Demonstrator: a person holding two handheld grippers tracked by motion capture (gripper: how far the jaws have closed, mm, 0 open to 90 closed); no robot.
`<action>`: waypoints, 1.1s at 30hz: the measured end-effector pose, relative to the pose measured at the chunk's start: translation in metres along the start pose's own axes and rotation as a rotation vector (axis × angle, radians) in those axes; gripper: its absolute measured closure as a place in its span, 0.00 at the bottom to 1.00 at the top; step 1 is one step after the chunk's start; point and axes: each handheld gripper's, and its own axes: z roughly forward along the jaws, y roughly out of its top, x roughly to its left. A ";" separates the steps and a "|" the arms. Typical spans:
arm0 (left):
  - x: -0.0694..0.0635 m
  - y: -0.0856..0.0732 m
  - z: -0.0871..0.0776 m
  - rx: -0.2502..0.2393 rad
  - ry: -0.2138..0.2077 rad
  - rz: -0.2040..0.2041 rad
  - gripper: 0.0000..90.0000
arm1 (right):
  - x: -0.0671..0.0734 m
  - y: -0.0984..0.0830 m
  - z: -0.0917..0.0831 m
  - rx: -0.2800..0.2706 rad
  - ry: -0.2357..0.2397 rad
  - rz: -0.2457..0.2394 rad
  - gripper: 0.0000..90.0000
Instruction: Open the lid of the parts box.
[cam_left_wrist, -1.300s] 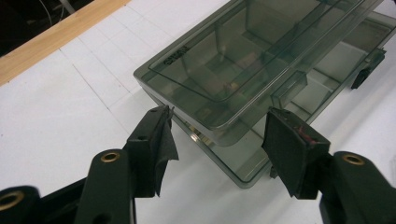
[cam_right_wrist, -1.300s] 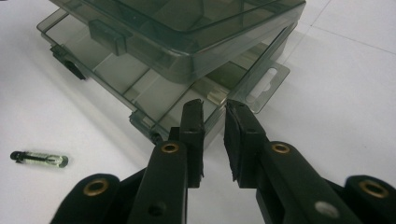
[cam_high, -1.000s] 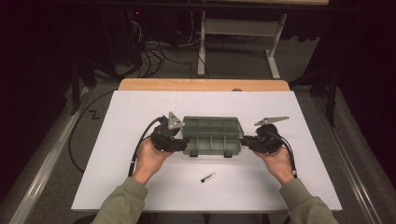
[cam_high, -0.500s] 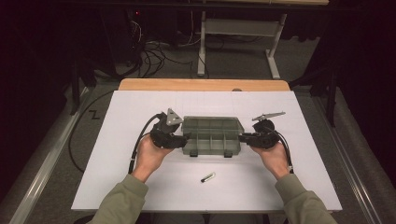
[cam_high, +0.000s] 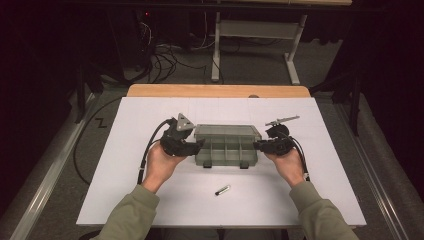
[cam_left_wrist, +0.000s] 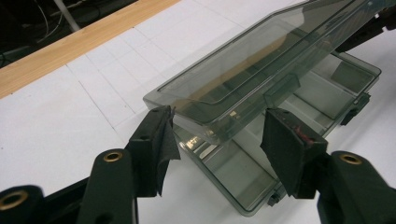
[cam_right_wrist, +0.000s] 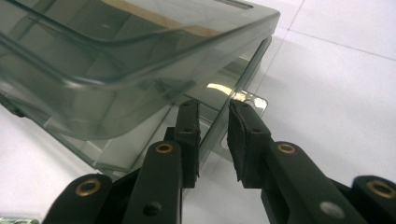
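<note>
Sitting at the middle of the white table (cam_high: 120, 200): a smoky clear compartment box (cam_high: 227, 148), lid (cam_left_wrist: 252, 60) propped partway up on its far-side hinge. Flanking the box, left gripper (cam_high: 196, 146) at its left end, right gripper (cam_high: 260, 146) at its right end. Spreading wide around the raised lid's near corner, left jaws released, gripping nothing. Straddling the base's thin end wall with a narrow gap, right jaws; clamped or loose, cannot tell. Lying nearer the person than the box, a small dark pen-like object (cam_high: 222, 190). Probably best: steadying the base, lifting the lid evenly, avoiding twisting the hinge.
</note>
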 end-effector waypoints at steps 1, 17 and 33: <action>0.000 0.000 0.000 -0.001 0.000 -0.003 0.48 | 0.000 0.000 0.001 0.004 -0.001 0.005 0.84; 0.001 0.004 0.002 -0.007 -0.006 -0.020 0.48 | 0.001 0.008 0.007 0.046 -0.031 0.003 0.84; 0.001 0.011 0.010 -0.019 0.010 -0.017 0.48 | 0.000 0.012 0.010 0.070 -0.036 0.000 0.84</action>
